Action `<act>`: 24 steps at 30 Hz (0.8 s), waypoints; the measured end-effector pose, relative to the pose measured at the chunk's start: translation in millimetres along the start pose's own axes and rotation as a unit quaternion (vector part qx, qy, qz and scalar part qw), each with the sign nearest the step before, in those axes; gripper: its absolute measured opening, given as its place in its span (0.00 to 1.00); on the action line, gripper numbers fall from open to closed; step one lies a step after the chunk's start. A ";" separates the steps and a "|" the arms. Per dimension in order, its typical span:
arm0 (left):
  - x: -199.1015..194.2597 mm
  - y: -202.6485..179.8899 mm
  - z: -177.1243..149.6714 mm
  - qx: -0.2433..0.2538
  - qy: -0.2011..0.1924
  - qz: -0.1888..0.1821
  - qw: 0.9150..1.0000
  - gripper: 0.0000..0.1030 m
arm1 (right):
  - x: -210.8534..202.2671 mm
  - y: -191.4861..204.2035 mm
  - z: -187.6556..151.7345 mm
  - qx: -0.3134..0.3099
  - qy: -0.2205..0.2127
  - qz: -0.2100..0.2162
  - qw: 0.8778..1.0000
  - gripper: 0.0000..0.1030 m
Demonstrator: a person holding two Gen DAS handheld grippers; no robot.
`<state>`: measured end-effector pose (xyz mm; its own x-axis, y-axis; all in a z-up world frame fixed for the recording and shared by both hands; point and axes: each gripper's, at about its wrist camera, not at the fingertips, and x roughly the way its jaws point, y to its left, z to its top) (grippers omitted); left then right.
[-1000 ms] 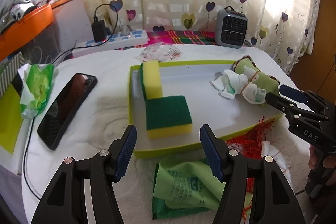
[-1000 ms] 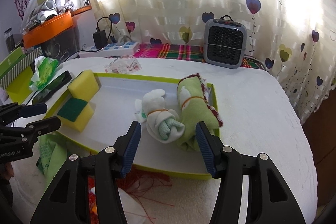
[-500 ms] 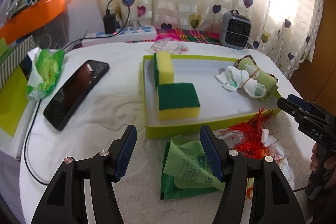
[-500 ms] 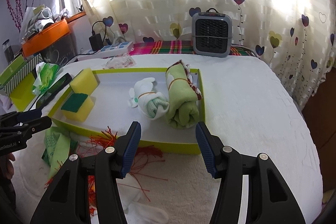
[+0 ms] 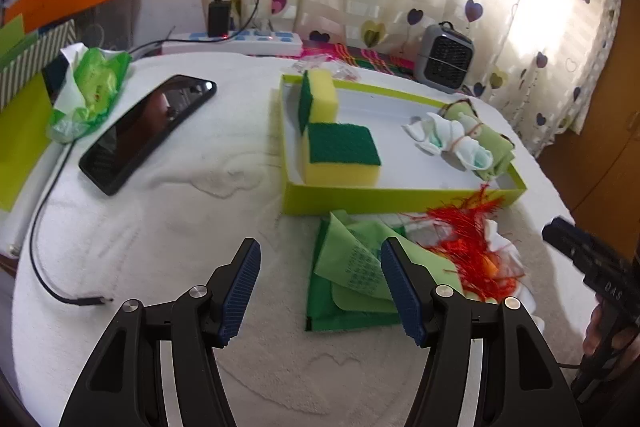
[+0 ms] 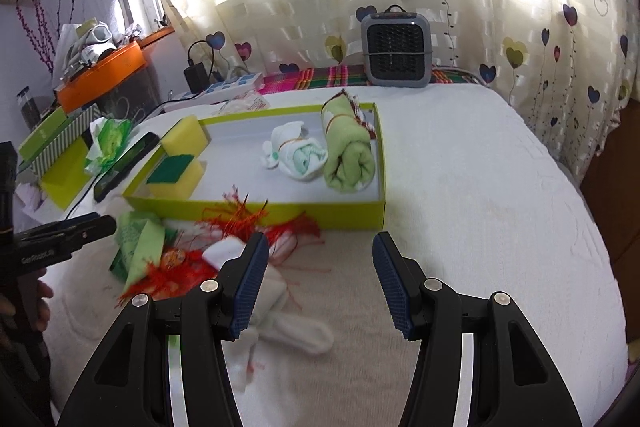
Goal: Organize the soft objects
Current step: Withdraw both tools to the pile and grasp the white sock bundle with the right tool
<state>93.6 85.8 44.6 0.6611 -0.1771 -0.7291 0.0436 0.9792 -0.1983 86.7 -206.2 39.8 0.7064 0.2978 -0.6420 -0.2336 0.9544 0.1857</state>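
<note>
On a bed covered with a white towel sits a lime-green tray (image 5: 396, 195). It already holds 2 yellow-and-green sponges (image 5: 340, 159) at its left end and a rolled green towel (image 6: 347, 163) beside a white sock bundle (image 6: 296, 153) at its right end.

Just in front of the tray lie the loose items: a green cloth (image 5: 352, 275), a red tassel tangle (image 5: 472, 247) and white socks (image 6: 288, 323).

Both tools hover above this pile with nothing in them. The left gripper (image 5: 320, 285) has its fingers spread wide, and the green cloth lies just beyond them. The right gripper (image 6: 318, 281) has its fingers apart, and the white socks lie under its left finger.

The step appears to be reaching for the next loose item. The next move likely calls for lowering 1 gripper onto a single piece without snagging the tassel threads.
</note>
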 end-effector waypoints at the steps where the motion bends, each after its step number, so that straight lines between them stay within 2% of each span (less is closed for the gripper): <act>1: -0.4 0.3 -1.0 -0.003 0.000 -0.004 1.000 0.61 | -2.3 -0.9 -3.8 0.006 0.004 0.006 1.000 0.54; 6: -2.1 -1.2 -6.6 -0.007 0.003 -0.022 1.000 0.61 | -7.7 1.0 -20.7 0.025 0.030 0.055 0.998 0.54; 11: -2.0 -4.8 -11.5 -0.008 0.013 -0.035 0.999 0.61 | -3.9 18.2 -26.1 0.001 0.045 0.092 0.995 0.54; 16: 1.1 -9.7 -15.0 -0.007 0.026 -0.044 0.999 0.61 | 7.3 37.6 -30.9 -0.029 0.064 0.091 0.993 0.54; 21: 3.3 -15.9 -15.2 -0.002 0.031 -0.051 0.998 0.61 | 18.3 44.0 -33.7 -0.048 0.077 0.052 0.995 0.54; 24: 6.7 -19.0 -15.6 -0.001 0.037 -0.052 0.998 0.61 | 21.0 44.8 -35.4 -0.061 0.077 0.045 0.994 0.54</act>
<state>85.5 64.4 33.3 0.5959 -0.2851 -0.7507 0.1072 0.9547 -0.2775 67.4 -157.9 8.4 0.5709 0.3659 -0.7350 -0.3771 0.9121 0.1611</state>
